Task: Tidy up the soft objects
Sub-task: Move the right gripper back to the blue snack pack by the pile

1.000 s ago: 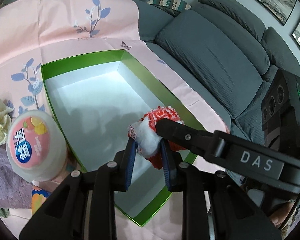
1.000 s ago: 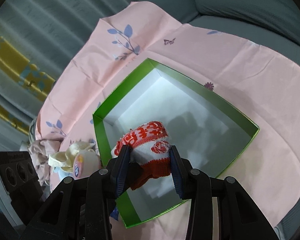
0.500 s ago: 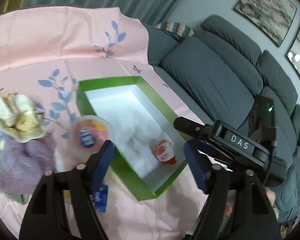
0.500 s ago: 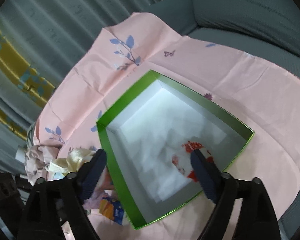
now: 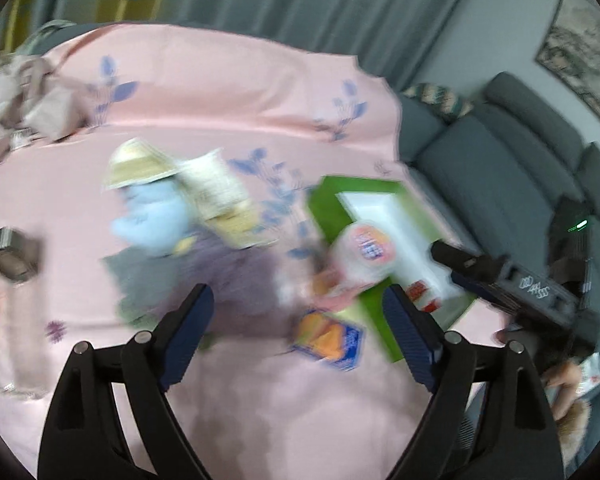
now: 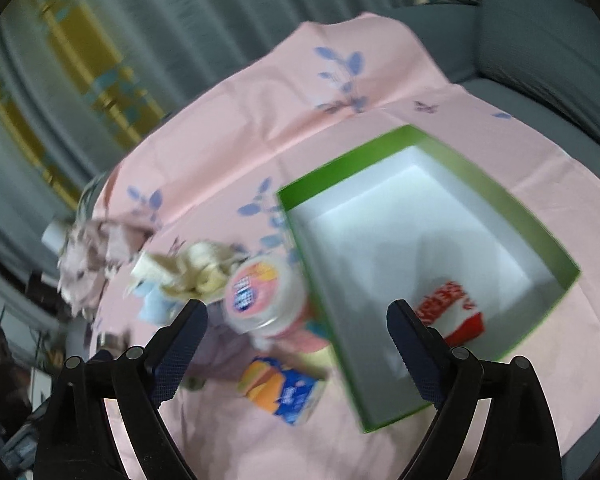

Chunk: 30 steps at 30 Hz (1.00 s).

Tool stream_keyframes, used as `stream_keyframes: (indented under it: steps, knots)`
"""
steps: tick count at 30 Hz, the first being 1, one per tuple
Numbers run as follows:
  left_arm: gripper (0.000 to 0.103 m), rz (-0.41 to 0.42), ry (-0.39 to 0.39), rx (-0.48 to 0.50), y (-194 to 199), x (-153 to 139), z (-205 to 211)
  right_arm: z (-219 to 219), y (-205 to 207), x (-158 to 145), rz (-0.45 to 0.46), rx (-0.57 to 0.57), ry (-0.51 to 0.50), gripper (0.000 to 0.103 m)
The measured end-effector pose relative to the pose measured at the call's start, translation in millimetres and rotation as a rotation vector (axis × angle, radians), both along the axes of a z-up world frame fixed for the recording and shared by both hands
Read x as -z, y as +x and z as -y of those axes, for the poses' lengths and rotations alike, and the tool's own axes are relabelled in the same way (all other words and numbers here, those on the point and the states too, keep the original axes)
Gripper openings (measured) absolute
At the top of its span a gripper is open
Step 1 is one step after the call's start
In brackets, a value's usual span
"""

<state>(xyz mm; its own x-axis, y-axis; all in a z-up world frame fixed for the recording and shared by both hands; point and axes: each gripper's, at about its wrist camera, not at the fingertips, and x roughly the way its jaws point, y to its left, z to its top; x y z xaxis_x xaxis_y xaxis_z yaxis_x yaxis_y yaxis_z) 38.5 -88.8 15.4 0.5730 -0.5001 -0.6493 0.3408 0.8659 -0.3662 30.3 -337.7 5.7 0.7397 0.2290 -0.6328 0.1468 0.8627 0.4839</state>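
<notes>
Left gripper [image 5: 296, 310]: fingers spread wide and still opening, nothing between them. It hangs over the pink floral cloth [image 5: 220, 120] above a heap of soft items. The view is blurred by motion.

Right gripper [image 6: 298, 324]: fingers wide apart, nothing gripped. It hangs over the near rim of the green box [image 6: 512, 204].

Red-and-white knitted item [image 6: 454, 312]: lies loose inside the green box on its white floor, in the corner nearest the right gripper's right finger [image 6: 412, 344], touching neither gripper. In the left wrist view it shows only as a small red-and-white patch [image 5: 420, 294] inside the box [image 5: 324, 208].

Items outside the box, on the cloth:
- Round plastic tub with a pink lid [image 6: 260, 294], just beside the box's left wall.
- Orange-and-blue packet [image 6: 284, 394], lying flat near the box's near-left corner.
- Cream-yellow knitted piece [image 6: 196, 268], on top of a light blue soft item [image 6: 152, 304].
- Purple-grey cloth [image 5: 228, 280], under and beside those, beneath the left gripper's fingers.
- Crumpled beige-pink fabric [image 5: 24, 96], near the cloth's far left edge.
- Clear bottle with a metal cap [image 5: 14, 264], well apart at the left edge.

A grey sofa [image 5: 500, 168] runs along the right.
</notes>
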Motion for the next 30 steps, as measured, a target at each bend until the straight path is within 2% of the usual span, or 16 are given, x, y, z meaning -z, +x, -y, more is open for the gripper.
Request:
stream_keyframes:
  steps: [5,9,13,18,23,30]
  knots:
    - [0.086,-0.043,0.062,-0.092,-4.9,28.1,-30.5,-36.2,2.6,6.2,-0.028,-0.092,-0.028,0.092]
    - [0.086,-0.074,0.117,-0.165,-1.6,55.5,-45.1,-67.9,2.1,7.0,-0.007,-0.174,-0.036,0.092]
    - [0.086,-0.125,0.182,-0.208,7.1,85.9,-54.3,-105.2,7.0,15.6,-0.020,-0.226,-0.115,0.092]
    - [0.085,-0.159,0.177,-0.214,10.7,102.9,-64.1,-144.9,19.5,35.9,-0.075,-0.295,-0.235,0.089]
    - [0.084,-0.156,0.178,-0.193,8.4,106.8,-64.4,-137.9,19.9,43.5,-0.137,-0.256,-0.279,0.087]
    - [0.081,-0.172,0.206,-0.197,3.4,108.7,-58.6,-109.8,21.5,50.9,-0.208,-0.192,-0.268,0.087]
